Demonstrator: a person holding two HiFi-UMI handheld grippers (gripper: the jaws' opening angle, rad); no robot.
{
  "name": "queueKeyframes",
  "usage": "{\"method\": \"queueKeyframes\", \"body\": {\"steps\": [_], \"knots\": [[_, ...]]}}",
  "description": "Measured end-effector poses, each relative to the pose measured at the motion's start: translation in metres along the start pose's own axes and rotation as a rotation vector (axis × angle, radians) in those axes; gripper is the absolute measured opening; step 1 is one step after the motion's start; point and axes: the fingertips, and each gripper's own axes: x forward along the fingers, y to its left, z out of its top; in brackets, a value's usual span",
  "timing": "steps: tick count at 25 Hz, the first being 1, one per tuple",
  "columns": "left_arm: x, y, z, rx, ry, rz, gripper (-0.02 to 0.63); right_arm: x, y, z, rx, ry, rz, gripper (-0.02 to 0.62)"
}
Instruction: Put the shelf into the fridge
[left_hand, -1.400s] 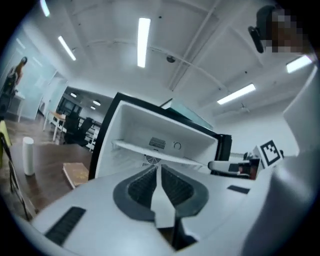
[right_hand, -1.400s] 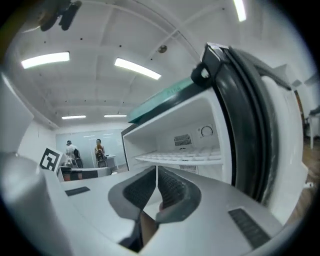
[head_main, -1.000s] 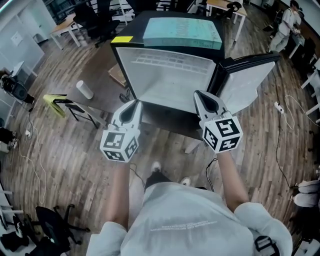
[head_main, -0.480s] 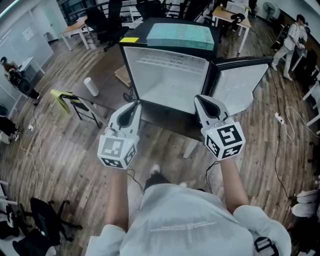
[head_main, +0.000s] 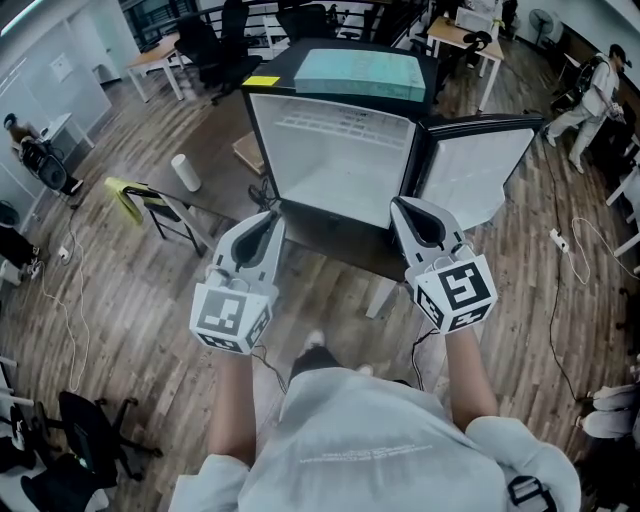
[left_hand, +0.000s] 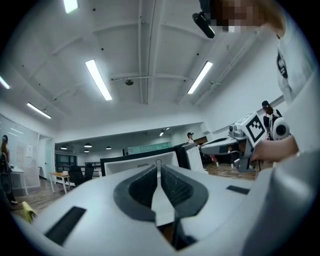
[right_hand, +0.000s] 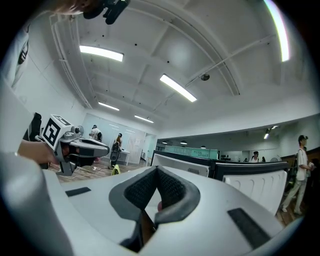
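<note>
1. A black box fridge with a white inside (head_main: 330, 165) is seen standing open in front of the person. It seems to be set on a dark desk (head_main: 340, 242) with a pale leg (head_main: 384, 296).
2. Its white-lined door (head_main: 470, 170) is swung wide to the right, so the mouth is free from rim to rim.
3. A flat teal box (head_main: 355, 70) is laid on the fridge top. A small yellow tag (head_main: 262, 79) is seen at the top's front left corner.
4. The left gripper (head_main: 269, 218) is held level near the lower left corner of the mouth. The right gripper (head_main: 404, 205) is held near the lower right corner, close to the door hinge. A wide gap lies between the two.
5. The left fingers (left_hand: 177, 188) are pressed together at the tips. A thin pale strip is seen in the slit behind the tips, and what it is cannot be told.
6. The right fingers (right_hand: 172, 189) are pressed together too, and nothing is pinched.
7. The shelf cannot be picked out in any view, so its place cannot be told.
8. The wooden plank floor (head_main: 140, 290) is bare just left of the person. Farther left, a yellow-green thing on a black frame (head_main: 125, 195) and a white round can (head_main: 185, 172) are seen.
9. On the right, the door's outer edge sticks out over the floor. A thin cable (head_main: 560, 300) is laid beyond it.
</note>
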Motion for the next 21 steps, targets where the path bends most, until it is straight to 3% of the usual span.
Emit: {"method": "queueKeyframes", "body": {"steps": [21], "knots": [[0.019,-0.005,-0.012,-0.015,0.033,-0.026,0.035,0.000,-0.016,-0.011,0.014,0.018,-0.050,0.015]]}}
